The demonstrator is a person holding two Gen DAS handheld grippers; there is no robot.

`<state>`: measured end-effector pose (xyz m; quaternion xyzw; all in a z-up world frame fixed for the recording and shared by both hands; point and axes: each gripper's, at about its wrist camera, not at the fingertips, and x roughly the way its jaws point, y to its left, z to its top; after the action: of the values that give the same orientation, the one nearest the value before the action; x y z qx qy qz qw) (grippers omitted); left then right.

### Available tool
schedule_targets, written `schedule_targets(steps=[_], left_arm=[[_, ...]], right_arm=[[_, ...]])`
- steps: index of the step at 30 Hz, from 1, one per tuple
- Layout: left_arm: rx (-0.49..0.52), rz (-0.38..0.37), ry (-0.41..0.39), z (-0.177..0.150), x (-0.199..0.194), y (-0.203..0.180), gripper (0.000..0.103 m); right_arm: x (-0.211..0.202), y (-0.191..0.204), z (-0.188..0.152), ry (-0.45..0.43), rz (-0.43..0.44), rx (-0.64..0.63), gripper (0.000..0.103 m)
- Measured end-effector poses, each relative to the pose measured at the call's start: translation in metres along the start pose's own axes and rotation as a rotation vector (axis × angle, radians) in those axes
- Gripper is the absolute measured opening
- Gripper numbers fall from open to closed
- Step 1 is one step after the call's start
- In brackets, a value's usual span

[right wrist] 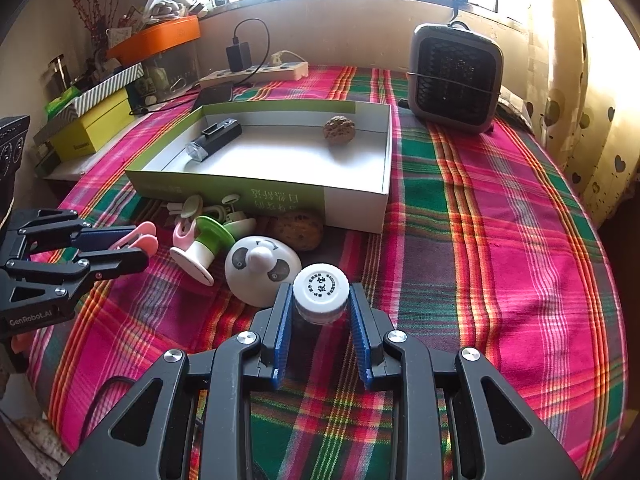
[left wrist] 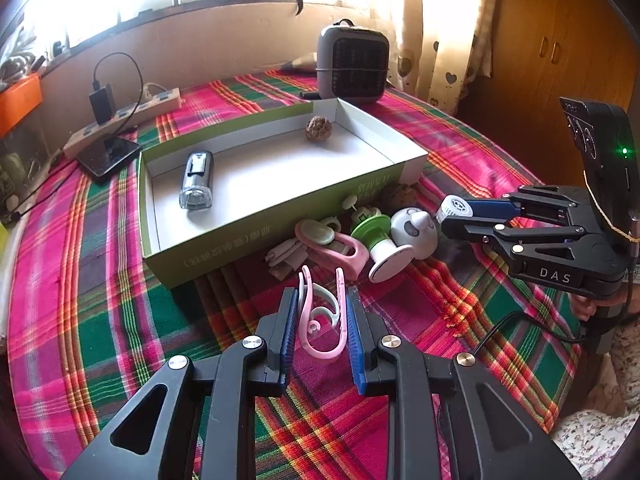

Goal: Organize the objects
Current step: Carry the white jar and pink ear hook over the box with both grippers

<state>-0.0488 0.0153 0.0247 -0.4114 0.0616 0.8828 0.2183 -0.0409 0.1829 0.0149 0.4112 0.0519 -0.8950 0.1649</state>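
Observation:
My left gripper point(left wrist: 322, 300) is shut on a pink clip point(left wrist: 322, 320) and holds it over the plaid cloth, in front of the green-and-white box point(left wrist: 280, 200). It shows at the left of the right wrist view point(right wrist: 132, 246). My right gripper point(right wrist: 320, 300) is shut on a small white-capped bottle point(right wrist: 320, 292), just right of the panda toy point(right wrist: 262, 270); it also appears in the left wrist view point(left wrist: 452, 214). The box holds a flashlight point(left wrist: 196, 180) and a walnut point(left wrist: 319, 129). A pile of small items lies before the box: a green-and-white spool point(left wrist: 378, 240), another pink clip point(left wrist: 340, 246), a second walnut point(right wrist: 298, 230).
A grey heater point(right wrist: 454, 78) stands behind the box at the back right. A power strip with charger point(right wrist: 256, 70) and a phone point(left wrist: 108, 156) lie at the back left. Stacked boxes point(right wrist: 92, 120) sit at the table's left edge. A curtain point(right wrist: 580, 100) hangs at the right.

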Motion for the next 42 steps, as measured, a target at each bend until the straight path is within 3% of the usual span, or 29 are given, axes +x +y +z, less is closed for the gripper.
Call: schedule_targets(steps=[23,42], left_arm=[[-0.066,0.009,-0.055,0.051,0.001,0.028,0.021],[-0.120,0.024,-0.017,0.100,0.049,0.059,0.021]], right_arm=[[-0.014,-0.004,0.046,-0.079,0.010,-0.037,0.029],[0.035,-0.014,0.098,-0.030,0.035,-0.029,0.029]])
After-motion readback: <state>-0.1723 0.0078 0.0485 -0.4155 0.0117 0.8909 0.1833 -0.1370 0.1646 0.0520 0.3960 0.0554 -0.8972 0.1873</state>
